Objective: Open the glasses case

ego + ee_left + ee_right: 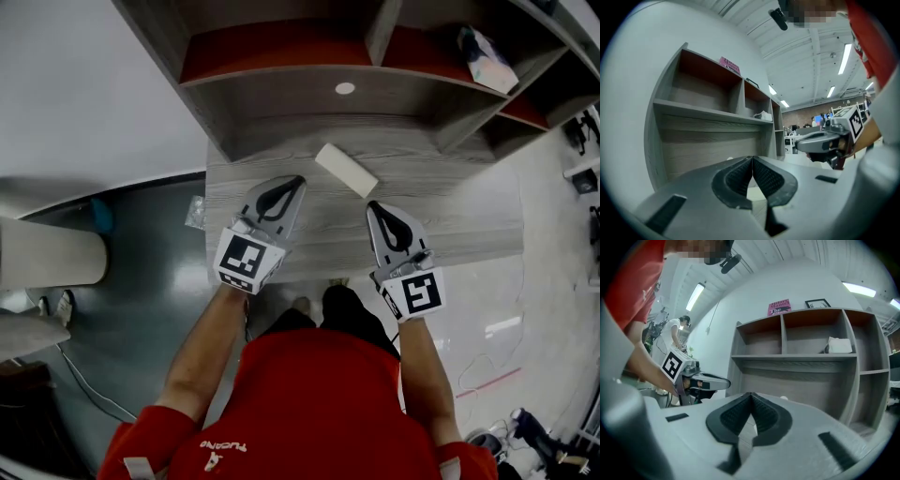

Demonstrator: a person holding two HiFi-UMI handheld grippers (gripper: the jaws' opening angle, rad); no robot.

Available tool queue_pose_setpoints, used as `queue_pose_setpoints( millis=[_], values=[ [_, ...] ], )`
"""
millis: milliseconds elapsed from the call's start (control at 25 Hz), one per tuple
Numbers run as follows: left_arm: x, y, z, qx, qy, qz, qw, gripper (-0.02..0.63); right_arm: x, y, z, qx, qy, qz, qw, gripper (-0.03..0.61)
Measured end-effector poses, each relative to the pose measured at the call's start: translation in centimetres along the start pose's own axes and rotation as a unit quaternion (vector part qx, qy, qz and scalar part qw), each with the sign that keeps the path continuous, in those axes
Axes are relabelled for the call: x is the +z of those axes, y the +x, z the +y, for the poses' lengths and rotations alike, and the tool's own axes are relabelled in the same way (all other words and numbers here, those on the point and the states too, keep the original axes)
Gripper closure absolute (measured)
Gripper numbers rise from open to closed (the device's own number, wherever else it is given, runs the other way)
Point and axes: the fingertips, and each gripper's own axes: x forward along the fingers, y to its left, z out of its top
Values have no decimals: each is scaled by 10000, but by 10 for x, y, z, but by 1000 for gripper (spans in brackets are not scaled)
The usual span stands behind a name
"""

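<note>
A cream, oblong glasses case (346, 170) lies closed and slantwise on the wooden desk (450, 220), near the shelf's foot. My left gripper (296, 180) hovers over the desk just left of the case, shut and empty. My right gripper (373, 204) sits just below and right of the case, also shut with nothing in it. In the left gripper view the pads (740, 180) meet at the tips (752, 158), and the right gripper (820, 140) shows to the side. In the right gripper view the tips (751, 394) touch too, and the left gripper (701, 380) is at the left.
A grey wooden shelf unit (281, 103) with red-backed compartments stands at the desk's back; a crumpled white thing (486, 56) lies in its right compartment. A small white round dot (345, 88) sits on the shelf's back panel. The grey floor (141, 309) lies left of the desk.
</note>
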Motion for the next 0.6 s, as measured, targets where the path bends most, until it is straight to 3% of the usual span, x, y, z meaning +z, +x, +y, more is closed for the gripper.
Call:
queue_pose_setpoints(
  millis=[320,600],
  values=[
    [-37,47,11,208,-66,593,9980,603,-37,30,-39,220,-4,339,9992,572],
    [-76,73,23,450,-108,1250,9911,592,-72,54,-62,479,86,652,9967,566]
  ],
)
